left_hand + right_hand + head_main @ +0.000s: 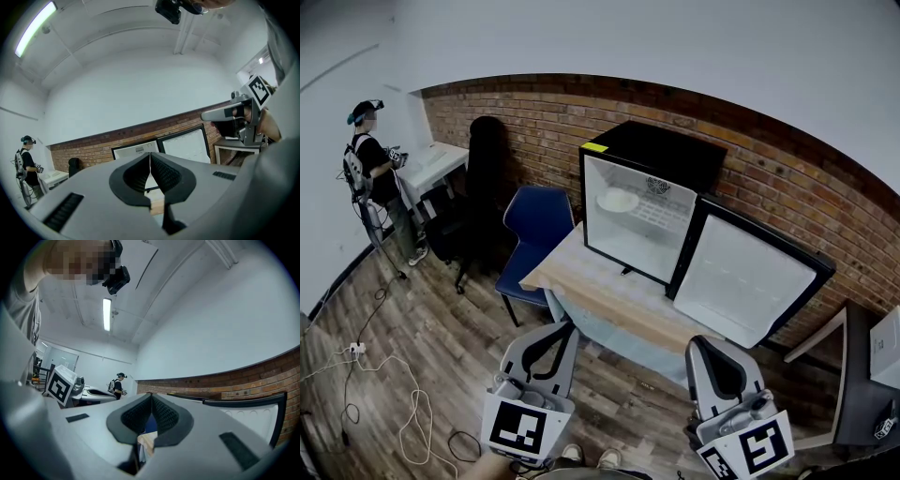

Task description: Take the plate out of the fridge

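Retrieval is not yet begun: the round white plate is seen on a shelf of the open black fridge, and the left gripper and right gripper are held well short, jaws pressed together, empty.

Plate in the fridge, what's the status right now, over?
Left gripper shut, empty; right gripper shut, empty; both short of the table. Plate inside the fridge, untouched. Door open, nothing in the way.
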The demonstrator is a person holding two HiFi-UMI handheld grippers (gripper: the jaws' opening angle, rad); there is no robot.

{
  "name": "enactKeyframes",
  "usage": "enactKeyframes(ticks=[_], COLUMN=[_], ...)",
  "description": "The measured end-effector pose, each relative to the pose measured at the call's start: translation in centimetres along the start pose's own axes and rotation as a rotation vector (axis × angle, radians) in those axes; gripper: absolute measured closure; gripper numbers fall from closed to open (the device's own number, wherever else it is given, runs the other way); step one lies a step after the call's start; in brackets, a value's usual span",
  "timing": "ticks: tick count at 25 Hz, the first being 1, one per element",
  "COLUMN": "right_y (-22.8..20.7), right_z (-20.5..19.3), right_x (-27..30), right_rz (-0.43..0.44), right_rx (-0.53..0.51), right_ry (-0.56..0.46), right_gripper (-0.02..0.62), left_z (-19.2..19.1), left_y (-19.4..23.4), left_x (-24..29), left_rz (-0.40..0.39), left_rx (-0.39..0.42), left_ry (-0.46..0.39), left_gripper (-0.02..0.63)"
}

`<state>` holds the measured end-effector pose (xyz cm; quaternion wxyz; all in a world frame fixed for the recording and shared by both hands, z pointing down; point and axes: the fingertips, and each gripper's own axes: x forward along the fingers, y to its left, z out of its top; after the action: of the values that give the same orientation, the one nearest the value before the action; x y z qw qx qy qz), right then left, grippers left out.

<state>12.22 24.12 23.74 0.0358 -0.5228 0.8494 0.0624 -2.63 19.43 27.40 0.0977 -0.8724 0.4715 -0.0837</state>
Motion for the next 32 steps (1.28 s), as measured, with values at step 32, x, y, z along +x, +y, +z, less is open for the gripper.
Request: enactKeyframes(ticks=[32], right_y=[-2.4], right_z=[-3.2], right_x=[4.8], right_rz=[0.064], right_rx=[0.002], right_ry=[-0.009], right_gripper=[0.565], left_z=[-1.8], left_y=[1.8], left_x=[4.0], left_rz=[0.064], left_rx=[-0.003], left_ry=[-0.003], left_gripper=[0.588])
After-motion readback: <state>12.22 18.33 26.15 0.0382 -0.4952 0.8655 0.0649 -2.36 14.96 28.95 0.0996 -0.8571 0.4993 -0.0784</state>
